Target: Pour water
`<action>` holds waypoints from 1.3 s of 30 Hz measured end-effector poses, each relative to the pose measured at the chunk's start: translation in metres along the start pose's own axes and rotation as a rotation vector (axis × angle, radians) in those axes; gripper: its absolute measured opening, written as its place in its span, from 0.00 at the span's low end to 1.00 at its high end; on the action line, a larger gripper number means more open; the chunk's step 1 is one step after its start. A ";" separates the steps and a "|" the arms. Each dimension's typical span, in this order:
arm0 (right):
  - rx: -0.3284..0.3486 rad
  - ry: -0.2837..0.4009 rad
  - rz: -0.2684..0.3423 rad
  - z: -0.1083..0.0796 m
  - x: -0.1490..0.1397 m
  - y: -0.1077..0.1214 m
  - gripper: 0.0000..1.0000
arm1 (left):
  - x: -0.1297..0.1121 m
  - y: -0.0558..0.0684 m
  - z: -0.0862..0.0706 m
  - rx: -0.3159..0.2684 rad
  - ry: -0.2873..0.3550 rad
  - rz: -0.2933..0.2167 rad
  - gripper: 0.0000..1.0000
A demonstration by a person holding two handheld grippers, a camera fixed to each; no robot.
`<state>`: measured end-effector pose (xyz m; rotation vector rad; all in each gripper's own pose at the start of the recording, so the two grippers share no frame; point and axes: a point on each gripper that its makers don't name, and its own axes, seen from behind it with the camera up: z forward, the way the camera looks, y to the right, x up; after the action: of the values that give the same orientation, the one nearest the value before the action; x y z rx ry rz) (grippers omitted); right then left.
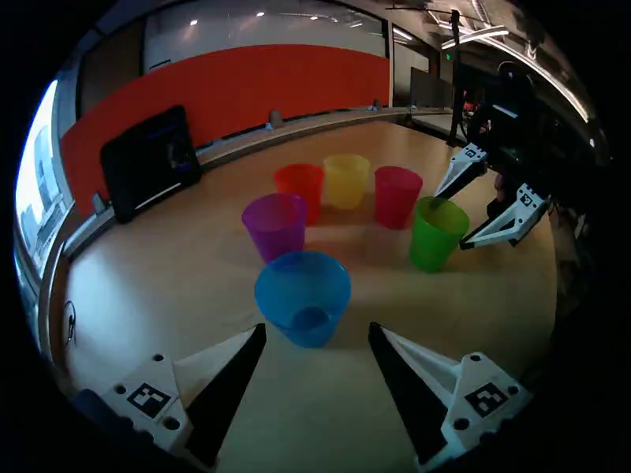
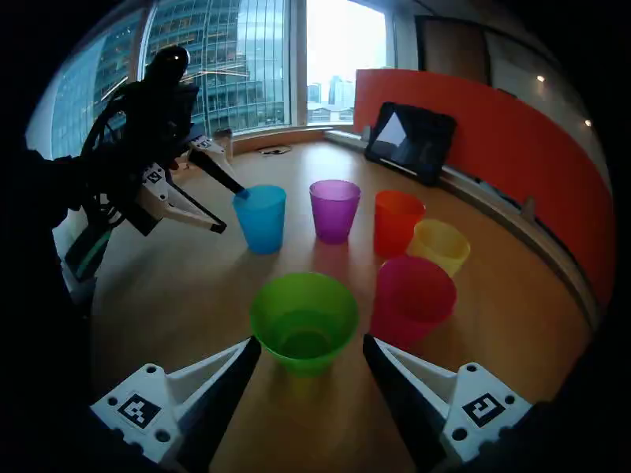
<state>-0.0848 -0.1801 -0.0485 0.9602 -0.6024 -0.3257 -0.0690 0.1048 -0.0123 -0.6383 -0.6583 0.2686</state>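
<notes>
Six plastic cups stand upright on a wooden table. In the left gripper view the blue cup stands just ahead of my open left gripper, between its fingertips but untouched. Behind it are the purple cup, orange cup, yellow cup, pink cup and green cup. My right gripper stands open around the green cup. In the right gripper view the green cup sits between the tips of my open right gripper; the left gripper flanks the blue cup.
A black case leans against the orange wall at the table's far edge. In the right gripper view, a person's dark sleeve holds the left gripper, with windows behind. Bare wood lies left of the cups.
</notes>
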 end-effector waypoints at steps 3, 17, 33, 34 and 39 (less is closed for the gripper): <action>-0.020 0.012 0.014 -0.009 -0.003 0.003 1.00 | 0.000 0.001 -0.004 0.009 0.010 -0.011 0.97; -0.116 0.090 0.074 -0.052 -0.010 0.016 1.00 | -0.003 0.002 -0.030 0.077 0.078 -0.073 0.97; -0.305 0.247 0.132 -0.089 0.012 0.036 1.00 | 0.017 -0.008 -0.058 0.204 0.232 -0.102 0.96; -0.321 0.259 0.138 -0.092 0.015 0.039 1.00 | 0.019 -0.010 -0.061 0.216 0.247 -0.105 0.96; -0.402 0.327 0.165 -0.104 0.032 0.051 1.00 | 0.034 -0.024 -0.073 0.292 0.330 -0.118 0.97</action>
<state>0.0039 -0.0991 -0.0401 0.5552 -0.2968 -0.1289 0.0042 0.0669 -0.0255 -0.3505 -0.3290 0.1405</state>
